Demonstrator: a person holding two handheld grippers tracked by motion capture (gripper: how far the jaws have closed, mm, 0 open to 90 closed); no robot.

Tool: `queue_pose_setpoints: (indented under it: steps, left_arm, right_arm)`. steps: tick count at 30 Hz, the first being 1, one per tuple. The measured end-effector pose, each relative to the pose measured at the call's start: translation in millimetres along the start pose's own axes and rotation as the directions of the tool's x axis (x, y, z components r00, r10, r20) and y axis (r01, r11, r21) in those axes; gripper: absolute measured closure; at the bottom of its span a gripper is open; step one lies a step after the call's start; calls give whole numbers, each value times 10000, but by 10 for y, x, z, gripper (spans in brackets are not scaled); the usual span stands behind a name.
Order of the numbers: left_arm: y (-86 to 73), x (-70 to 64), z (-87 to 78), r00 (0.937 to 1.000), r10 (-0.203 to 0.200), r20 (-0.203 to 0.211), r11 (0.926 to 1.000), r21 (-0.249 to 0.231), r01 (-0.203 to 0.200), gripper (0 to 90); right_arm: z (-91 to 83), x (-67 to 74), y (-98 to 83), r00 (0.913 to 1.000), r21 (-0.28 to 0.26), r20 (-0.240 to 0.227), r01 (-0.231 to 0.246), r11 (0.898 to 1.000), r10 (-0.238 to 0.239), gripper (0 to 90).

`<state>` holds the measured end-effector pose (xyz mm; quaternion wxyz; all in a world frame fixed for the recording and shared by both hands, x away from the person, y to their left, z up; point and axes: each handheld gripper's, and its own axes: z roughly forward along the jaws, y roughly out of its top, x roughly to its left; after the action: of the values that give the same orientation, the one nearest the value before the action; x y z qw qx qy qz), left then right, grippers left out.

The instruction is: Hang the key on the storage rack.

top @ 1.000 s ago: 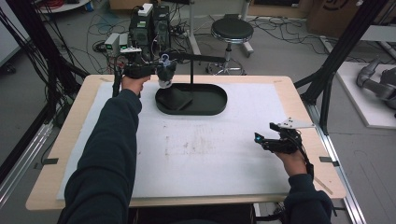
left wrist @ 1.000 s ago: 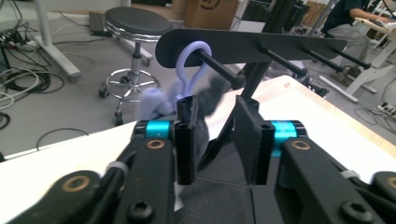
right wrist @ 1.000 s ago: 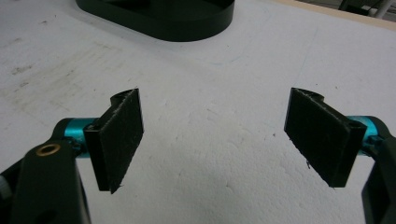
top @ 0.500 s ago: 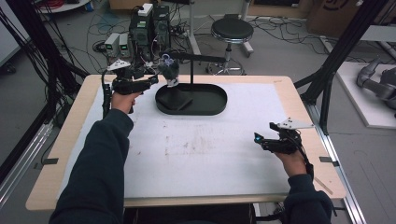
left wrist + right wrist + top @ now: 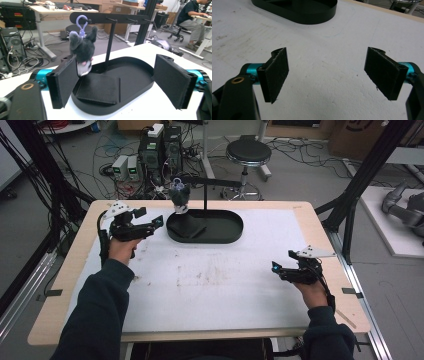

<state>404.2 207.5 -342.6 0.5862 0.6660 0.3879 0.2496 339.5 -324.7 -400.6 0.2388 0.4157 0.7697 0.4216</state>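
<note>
A grey plush keychain (image 5: 179, 198) (image 5: 82, 50) with a purple clip hangs from the bar of a black stand above an oval black tray (image 5: 227, 234) (image 5: 140, 82). A black wallet (image 5: 192, 228) (image 5: 98, 88) lies flat in the tray's left part. My left gripper (image 5: 159, 222) (image 5: 122, 80) is open and empty, held just left of the tray and pointing at it. My right gripper (image 5: 274, 268) (image 5: 327, 72) hovers open and empty over the white mat near the right edge, with the tray (image 5: 312, 10) far ahead of it.
The white mat (image 5: 210, 285) covers most of the wooden table. Behind the table are computers (image 5: 160, 145), cables and a round stool (image 5: 248, 152). A black frame post (image 5: 365, 175) stands at the right rear. A seated person (image 5: 192, 20) is far off in the left gripper view.
My left gripper has drawn back to the left, away from the hanging plush, and now sits beside the tray's left end. The right gripper has stayed put.
</note>
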Motion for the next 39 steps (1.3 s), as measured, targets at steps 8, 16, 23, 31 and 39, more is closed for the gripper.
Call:
queue_pose_setpoints:
  steps: [8,16,23,31,39]
  left_arm:
    - [-185,-91,-261,9989,230,-403,9997,-42,-232,178]
    - [-433,-108,-479,9974,246,-674,9997,109,-239,178]
    - [-525,-109,-558,9955,423,-851,9989,234,-404,178]
    - [-634,-112,-576,9935,638,-947,9974,396,-603,178]
    - [-706,-69,-592,9952,386,-904,9985,434,-347,178]
  right_arm:
    - [31,38,41,9998,-45,43,176,9998,-176,199]
    - [18,78,64,9995,-128,135,302,9995,-301,200]
    - [25,98,73,9993,-97,196,320,9994,-318,199]
    - [27,95,69,9994,-86,248,258,9996,-256,199]
    - [39,88,63,9989,-10,311,349,9994,-348,199]
